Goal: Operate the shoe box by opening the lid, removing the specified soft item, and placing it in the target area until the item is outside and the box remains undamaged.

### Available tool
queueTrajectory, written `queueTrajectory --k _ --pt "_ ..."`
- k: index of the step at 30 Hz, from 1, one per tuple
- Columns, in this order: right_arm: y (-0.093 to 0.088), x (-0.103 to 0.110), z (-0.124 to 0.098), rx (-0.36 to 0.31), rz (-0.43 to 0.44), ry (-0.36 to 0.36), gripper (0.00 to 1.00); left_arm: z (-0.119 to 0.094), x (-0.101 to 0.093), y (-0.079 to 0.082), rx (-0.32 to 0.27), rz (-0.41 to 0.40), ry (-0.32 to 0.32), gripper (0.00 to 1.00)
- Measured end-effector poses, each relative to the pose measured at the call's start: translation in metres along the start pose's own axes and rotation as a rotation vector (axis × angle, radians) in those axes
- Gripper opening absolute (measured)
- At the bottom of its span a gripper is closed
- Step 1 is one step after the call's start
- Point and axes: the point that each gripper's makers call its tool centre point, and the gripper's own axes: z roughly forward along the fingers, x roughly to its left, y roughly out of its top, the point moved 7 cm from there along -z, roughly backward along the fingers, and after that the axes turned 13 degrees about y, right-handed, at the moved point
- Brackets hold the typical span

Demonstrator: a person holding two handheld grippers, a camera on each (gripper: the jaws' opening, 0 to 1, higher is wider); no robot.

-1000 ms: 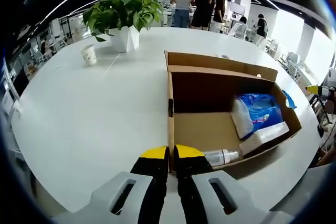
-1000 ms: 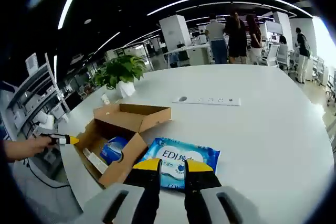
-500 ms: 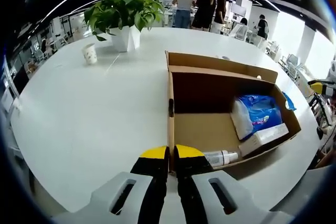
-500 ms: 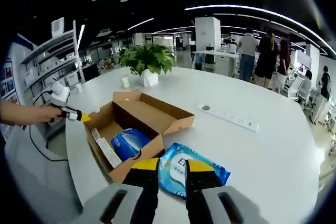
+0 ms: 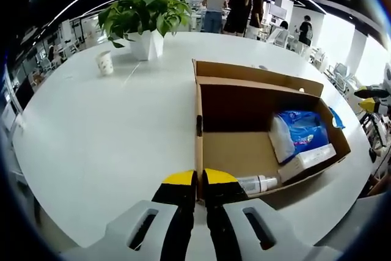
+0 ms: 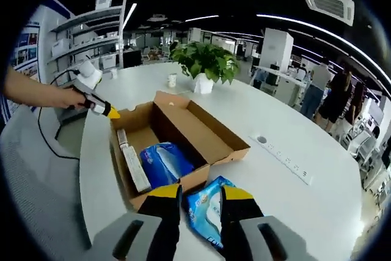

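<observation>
While left tongs stay clamped on the brown cardboard shoe box wall, right tongs hang apart, risen above the released blue soft wipes pack on the white worktop.

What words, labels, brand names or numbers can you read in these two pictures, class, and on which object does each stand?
None can be read.
Blue wipes pack on the table, beside the shoe box: white print, too blurred.
Blue pack inside the box: print too small.
White carton in the box: no legible text.
Small bottle: label unreadable.
Paper cup: markings too small.
Wall poster: too blurred.
</observation>
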Motion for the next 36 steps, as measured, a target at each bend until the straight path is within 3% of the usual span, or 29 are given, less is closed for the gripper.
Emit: queueTrajectory --k 26,36 --pt "0.003 0.013 0.069 0.102 -0.147 0.025 0.23 -0.001 0.0 -0.001 -0.005 -0.01 0.001 0.02" --pt "0.006 0.017 0.088 0.077 -0.114 0.001 0.21 0.0 0.001 -0.002 -0.018 -0.031 0.001 0.02"
